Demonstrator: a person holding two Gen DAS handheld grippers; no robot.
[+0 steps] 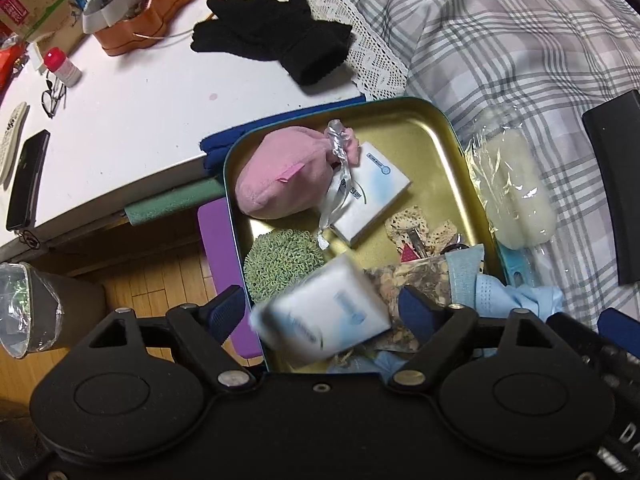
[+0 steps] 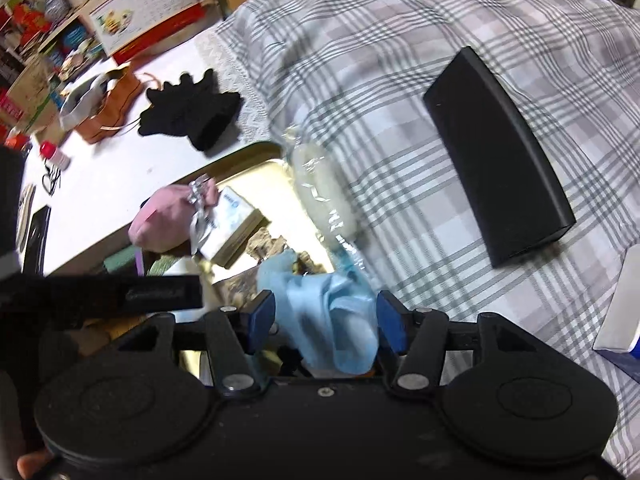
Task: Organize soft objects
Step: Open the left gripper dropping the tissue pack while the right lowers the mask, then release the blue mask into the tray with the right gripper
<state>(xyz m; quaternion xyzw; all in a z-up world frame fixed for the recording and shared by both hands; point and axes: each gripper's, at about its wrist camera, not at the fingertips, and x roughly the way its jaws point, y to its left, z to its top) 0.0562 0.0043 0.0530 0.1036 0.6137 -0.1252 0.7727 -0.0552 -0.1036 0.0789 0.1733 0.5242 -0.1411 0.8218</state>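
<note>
A gold tin tray (image 1: 424, 136) holds a pink pouch (image 1: 280, 176), a white tissue pack (image 1: 372, 196), a green knitted scrubber (image 1: 280, 264), lace pieces and a dried-flower bag. My left gripper (image 1: 324, 308) is open above the tray's near end; a second white tissue pack (image 1: 324, 320), blurred, lies between its fingers without being gripped. My right gripper (image 2: 326, 320) is open around a light blue face mask (image 2: 332, 320) at the tray's near right corner (image 2: 256, 156). A black glove (image 1: 276, 36) lies on the white table. A plastic-wrapped white roll (image 1: 516, 188) lies on the bed beside the tray.
An orange tin (image 1: 148, 12), a red-capped bottle (image 1: 62, 66), glasses (image 1: 52, 96) and a phone (image 1: 28, 180) sit on the table. A black box (image 2: 500, 156) lies on the plaid bedcover. A bin (image 1: 36, 308) stands on the floor at left.
</note>
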